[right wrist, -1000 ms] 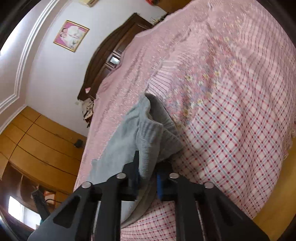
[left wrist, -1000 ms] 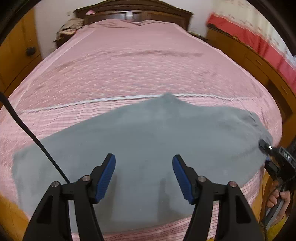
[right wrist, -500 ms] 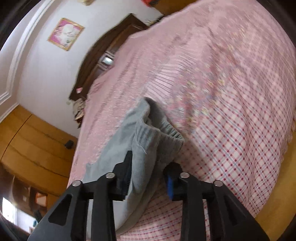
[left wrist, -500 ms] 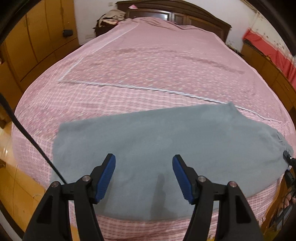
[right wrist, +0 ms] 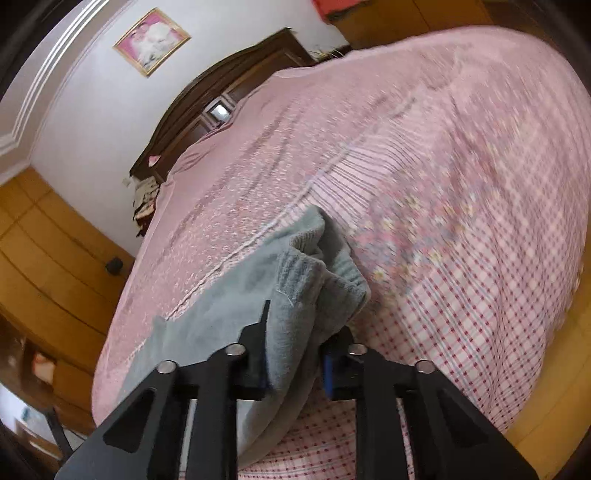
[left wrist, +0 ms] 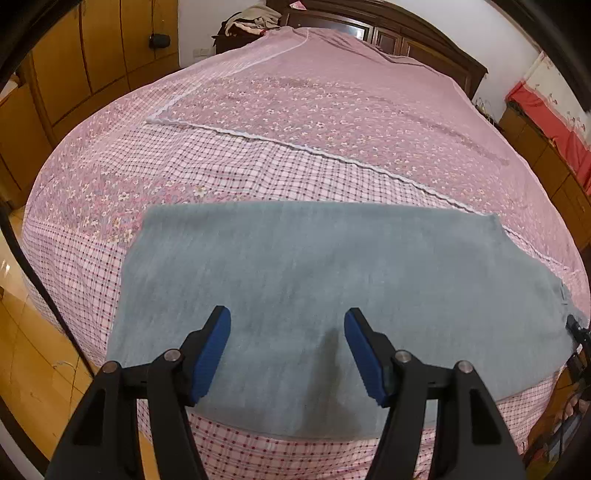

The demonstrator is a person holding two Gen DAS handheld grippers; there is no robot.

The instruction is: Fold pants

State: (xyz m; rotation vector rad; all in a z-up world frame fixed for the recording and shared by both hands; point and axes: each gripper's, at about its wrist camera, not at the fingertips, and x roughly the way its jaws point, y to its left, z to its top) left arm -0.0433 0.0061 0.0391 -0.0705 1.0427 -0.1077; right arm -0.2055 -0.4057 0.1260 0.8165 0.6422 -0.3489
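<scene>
Grey pants lie flat across the near edge of a pink bed, leg end to the left. My left gripper hovers over their middle, open, its blue pads wide apart with nothing between them. In the right wrist view the ribbed waistband is bunched and raised off the cover. My right gripper has that fold between its jaws, which are closing on it. The right-hand end of the pants in the left wrist view runs under a dark gripper part at the frame's edge.
The bed cover is checked near the front and floral beyond a white seam. A dark headboard stands at the far end, with a clothes pile beside it. Wooden wardrobes line the left; wood floor lies below the bed edge.
The left gripper has travelled along the pants toward the leg end, whose square edge now shows fully. The right gripper loosened on the waistband fold, then narrowed again, and rose slightly.
</scene>
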